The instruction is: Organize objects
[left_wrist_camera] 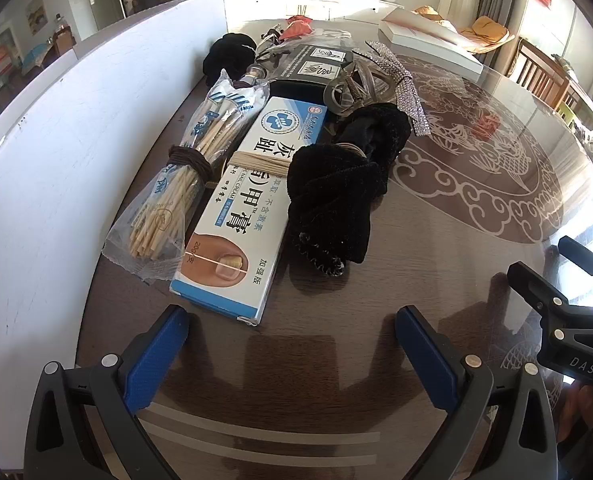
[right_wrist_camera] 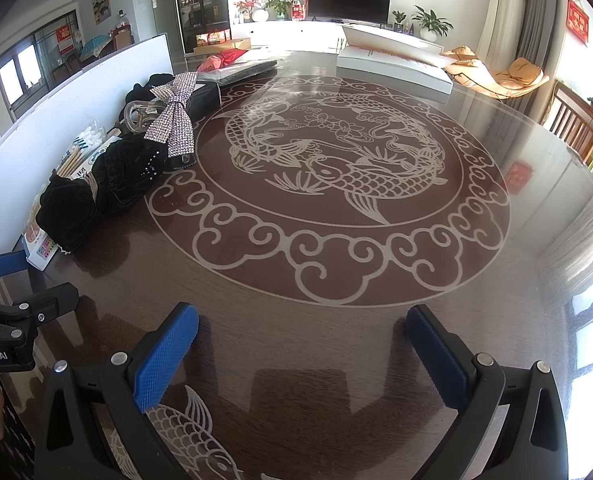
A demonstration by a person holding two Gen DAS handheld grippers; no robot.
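Note:
A row of small items lies along a white board [left_wrist_camera: 76, 152] on the dark table. In the left wrist view I see a bag of cotton swabs [left_wrist_camera: 184, 172], a blue-and-white nail cream box [left_wrist_camera: 248, 208] and a black velvet scrunchie [left_wrist_camera: 336, 196]. Farther back lie a clear hair claw [left_wrist_camera: 356, 88], a rhinestone bow [left_wrist_camera: 410, 92] and a dark packet [left_wrist_camera: 316, 64]. My left gripper [left_wrist_camera: 292, 328] stands open just short of the box, nothing between its fingers. My right gripper [right_wrist_camera: 300, 328] hangs open over bare table; the scrunchie [right_wrist_camera: 108, 188] and bow [right_wrist_camera: 176, 116] lie to its left.
The glass table top [right_wrist_camera: 336, 264] carries a round fish pattern. A white flat box [right_wrist_camera: 392, 60] and a red pouch [right_wrist_camera: 220, 60] lie at the far side. Wooden chairs [right_wrist_camera: 576, 124] stand at the right. The right gripper's body [left_wrist_camera: 568, 312] shows at the left view's right edge.

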